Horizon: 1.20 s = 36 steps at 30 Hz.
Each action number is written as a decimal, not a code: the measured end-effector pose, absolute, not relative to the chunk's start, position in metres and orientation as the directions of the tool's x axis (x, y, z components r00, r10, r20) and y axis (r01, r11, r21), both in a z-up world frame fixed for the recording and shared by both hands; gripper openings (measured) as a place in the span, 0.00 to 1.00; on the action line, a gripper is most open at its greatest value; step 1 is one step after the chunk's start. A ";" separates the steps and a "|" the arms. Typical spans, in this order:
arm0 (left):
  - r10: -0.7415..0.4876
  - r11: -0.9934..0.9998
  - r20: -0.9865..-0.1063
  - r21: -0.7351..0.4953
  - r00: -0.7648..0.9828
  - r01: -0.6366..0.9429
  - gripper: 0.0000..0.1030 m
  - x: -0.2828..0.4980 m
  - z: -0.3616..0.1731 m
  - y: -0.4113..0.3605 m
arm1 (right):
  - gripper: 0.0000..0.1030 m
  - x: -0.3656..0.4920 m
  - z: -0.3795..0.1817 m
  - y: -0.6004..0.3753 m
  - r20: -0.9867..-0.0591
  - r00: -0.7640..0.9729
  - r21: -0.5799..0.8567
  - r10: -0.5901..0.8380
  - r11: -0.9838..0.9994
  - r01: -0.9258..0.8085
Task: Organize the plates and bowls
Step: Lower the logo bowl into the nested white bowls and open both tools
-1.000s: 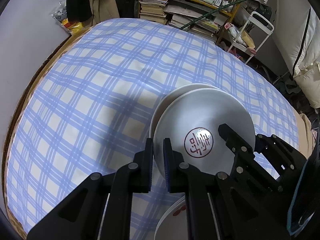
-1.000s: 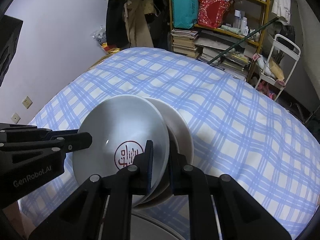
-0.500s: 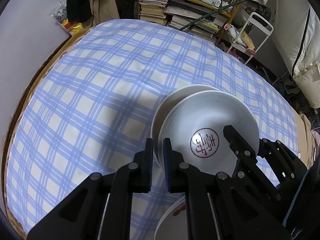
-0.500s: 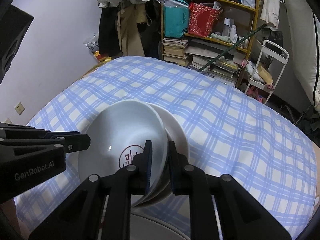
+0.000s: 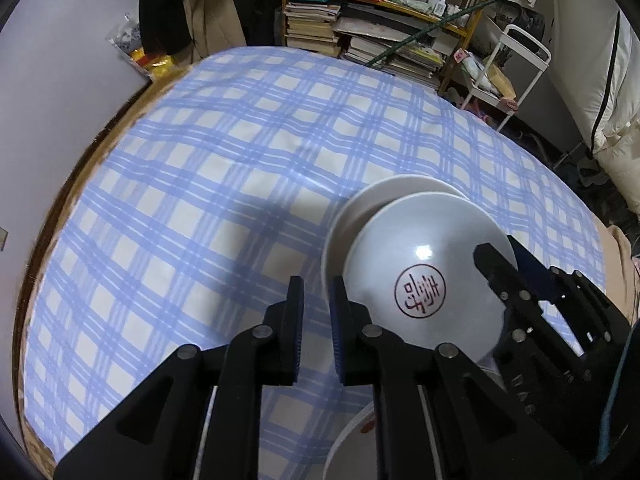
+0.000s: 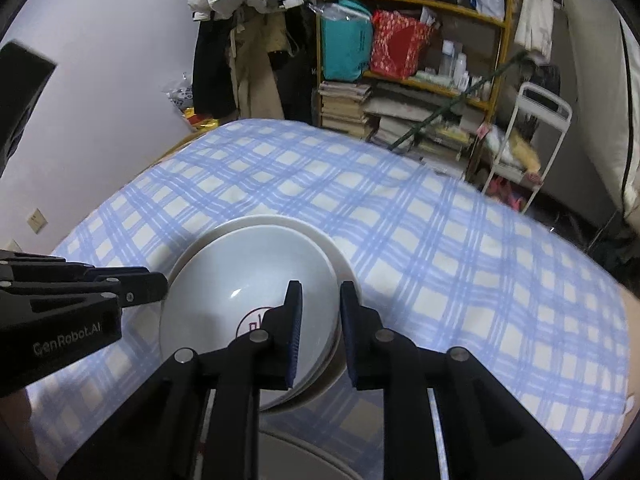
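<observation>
A white bowl with a red seal mark (image 5: 424,276) (image 6: 240,280) sits nested on another white bowl (image 5: 384,196) (image 6: 344,268) on the blue plaid cloth. My left gripper (image 5: 317,312) is slightly open just left of the bowls, its right finger at the lower bowl's rim, holding nothing. My right gripper (image 6: 319,312) is open with its jaws on either side of the top bowl's right rim, not clamped. A white plate (image 5: 352,440) (image 6: 304,456) lies near the front edge, mostly hidden by the grippers.
The round table with blue plaid cloth (image 5: 200,200) (image 6: 460,248) spreads ahead. Behind it stand a shelf with books and bags (image 6: 400,72), a white cart (image 6: 536,136) and hanging clothes (image 6: 240,40).
The top bowl has settled down into the lower bowl. My right gripper has opened off its rim. My left gripper's jaws have widened slightly. Both grippers have drawn back and up a little.
</observation>
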<state>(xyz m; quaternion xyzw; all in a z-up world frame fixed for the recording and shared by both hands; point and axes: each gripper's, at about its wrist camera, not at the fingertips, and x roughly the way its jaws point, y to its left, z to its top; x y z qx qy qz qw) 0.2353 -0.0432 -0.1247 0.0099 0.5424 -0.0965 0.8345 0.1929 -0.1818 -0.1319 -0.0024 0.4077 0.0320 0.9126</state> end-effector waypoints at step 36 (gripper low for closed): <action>-0.152 0.982 -0.924 -0.101 0.351 0.158 0.66 0.258 -0.143 -0.018 | 1.00 0.223 -0.145 -0.269 -0.871 0.462 0.189 0.169 0.982 -0.004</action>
